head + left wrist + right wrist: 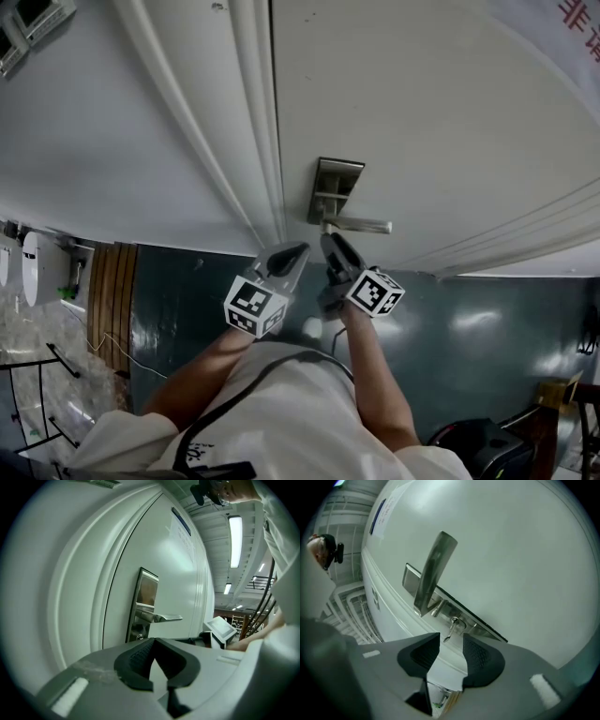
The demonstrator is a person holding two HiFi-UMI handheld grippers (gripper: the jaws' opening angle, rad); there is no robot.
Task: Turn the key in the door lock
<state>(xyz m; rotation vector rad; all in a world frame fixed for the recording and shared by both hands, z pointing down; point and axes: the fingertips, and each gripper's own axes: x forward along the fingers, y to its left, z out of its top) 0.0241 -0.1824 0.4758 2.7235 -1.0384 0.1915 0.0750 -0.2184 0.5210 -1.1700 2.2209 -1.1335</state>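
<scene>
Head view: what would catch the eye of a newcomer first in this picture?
The silver lever handle on the white door stands out at the centre. Just below it, the left gripper and right gripper, with their black-and-white marker cubes, reach towards it; the right gripper's jaws stand open before the small key.

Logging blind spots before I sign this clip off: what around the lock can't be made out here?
- Right gripper view: the key is too small to show how far it is turned.
- Head view: the key is lost behind the right gripper.
- Left gripper view: the left gripper covers the lock plate's lower end with its body; the key cannot be made out.
</scene>
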